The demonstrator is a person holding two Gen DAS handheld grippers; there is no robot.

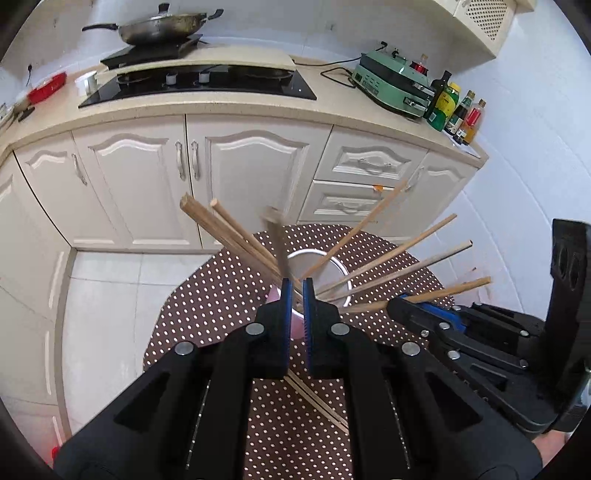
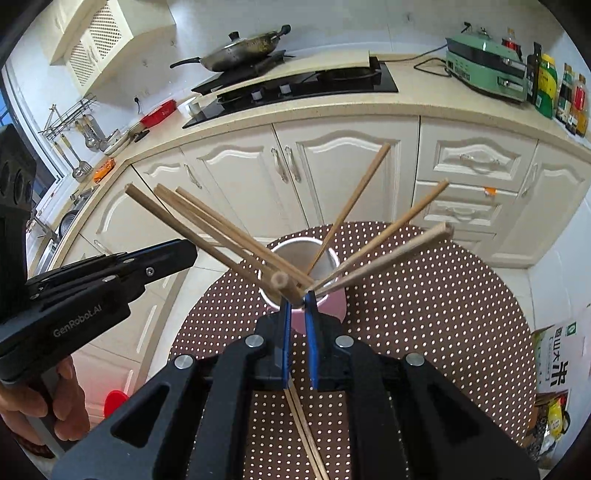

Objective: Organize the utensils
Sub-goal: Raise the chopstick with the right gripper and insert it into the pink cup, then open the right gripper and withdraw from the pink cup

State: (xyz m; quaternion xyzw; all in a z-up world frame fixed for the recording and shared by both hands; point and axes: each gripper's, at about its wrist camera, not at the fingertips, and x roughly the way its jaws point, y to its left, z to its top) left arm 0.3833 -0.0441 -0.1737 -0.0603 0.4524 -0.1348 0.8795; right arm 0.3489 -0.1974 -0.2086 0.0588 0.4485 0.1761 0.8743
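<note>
My right gripper (image 2: 297,299) pinches a chopstick (image 2: 282,282) toward the cup (image 2: 295,242) at 12 o'clock, probably to drop it in. I cannot tell the left gripper's (image 1: 294,284) grip.

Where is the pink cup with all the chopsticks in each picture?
Left wrist view: pink cup at centre, just beyond the left tool.
Right wrist view: pink cup at centre, just beyond the right tool.
Shared landmark: the wok on the counter.

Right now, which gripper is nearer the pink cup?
Right. The right gripper sits at the pink cup's rim; the left gripper hangs off to its left, apart.
</note>
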